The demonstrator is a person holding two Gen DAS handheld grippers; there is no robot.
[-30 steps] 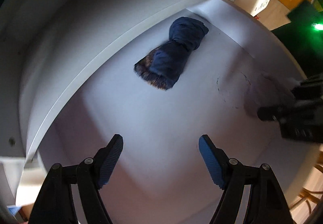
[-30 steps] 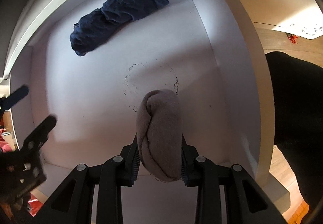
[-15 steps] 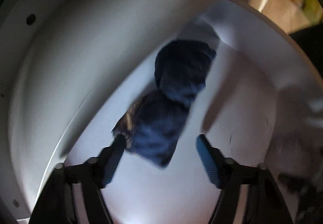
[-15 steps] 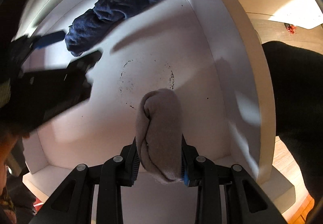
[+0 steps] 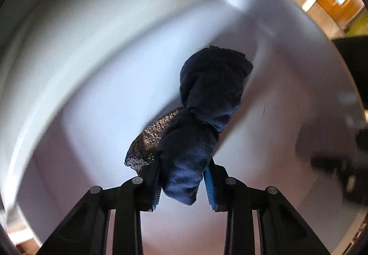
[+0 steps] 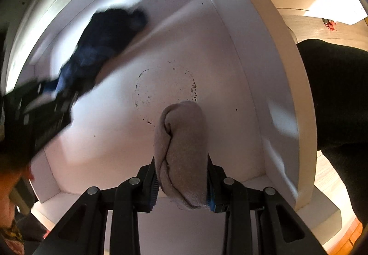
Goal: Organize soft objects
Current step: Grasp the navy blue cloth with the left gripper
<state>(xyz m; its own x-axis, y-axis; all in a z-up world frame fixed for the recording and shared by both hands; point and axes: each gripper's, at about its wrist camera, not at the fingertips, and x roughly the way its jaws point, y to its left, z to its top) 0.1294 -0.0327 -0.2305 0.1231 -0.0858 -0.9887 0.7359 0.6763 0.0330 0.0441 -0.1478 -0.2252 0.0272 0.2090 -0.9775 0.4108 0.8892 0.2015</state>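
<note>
My left gripper is shut on the near end of a dark blue rolled cloth with a lace edge, inside a white shelf compartment. The cloth stretches away from the jaws toward the back corner. My right gripper is shut on a grey rolled sock and holds it over the compartment floor. In the right wrist view the blue cloth and the left gripper show blurred at the upper left.
A ring of dark specks marks the shelf floor ahead of the grey sock. The compartment's right wall stands close by. A dark shape is at the right, outside the shelf.
My left gripper moved forward to the blue cloth and shut on its near end. My right gripper kept hold of the grey sock and stayed nearly in place.
</note>
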